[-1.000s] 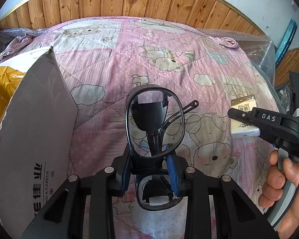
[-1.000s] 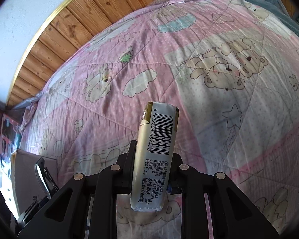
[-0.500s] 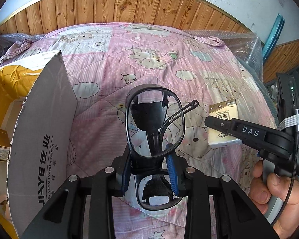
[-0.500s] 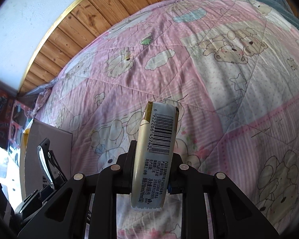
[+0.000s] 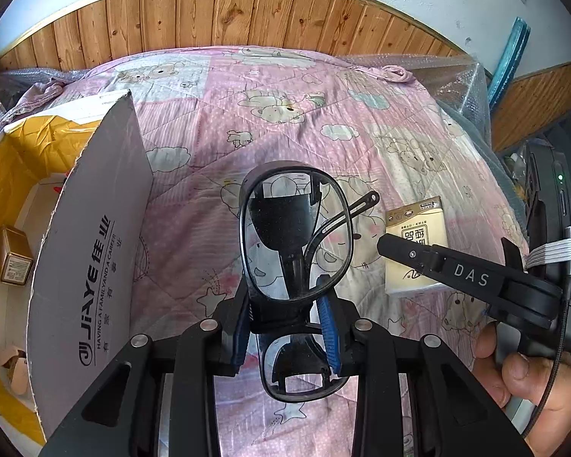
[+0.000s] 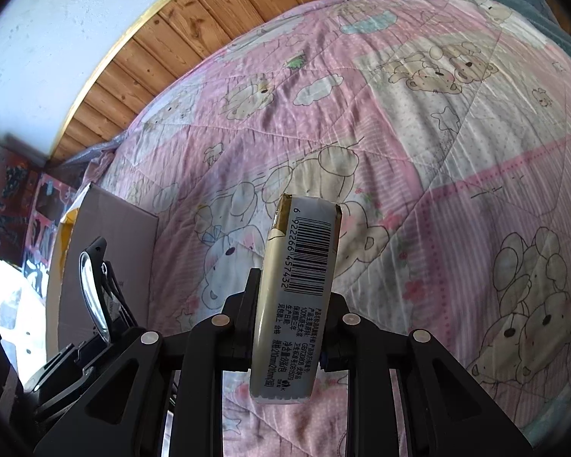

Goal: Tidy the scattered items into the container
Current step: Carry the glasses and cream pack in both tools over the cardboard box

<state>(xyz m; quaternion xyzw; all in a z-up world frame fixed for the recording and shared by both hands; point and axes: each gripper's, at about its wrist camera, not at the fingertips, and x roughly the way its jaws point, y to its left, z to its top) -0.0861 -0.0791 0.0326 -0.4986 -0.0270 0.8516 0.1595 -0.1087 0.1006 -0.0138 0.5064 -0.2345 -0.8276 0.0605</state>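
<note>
Both tongs are clamped: left gripper on glasses, right gripper on tissue pack. Carrying step; next, lower them over the cardboard box.

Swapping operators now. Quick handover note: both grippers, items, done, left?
Left hand-held gripper: shut on the black glasses, held upright above the quilt.
Right hand-held gripper: shut on the tissue pack, also held off the quilt.
Cardboard box sits at the left, flap up; a small gold box already lies inside.
Left: drop glasses and tissue pack into the box. No other loose items visible.
</note>
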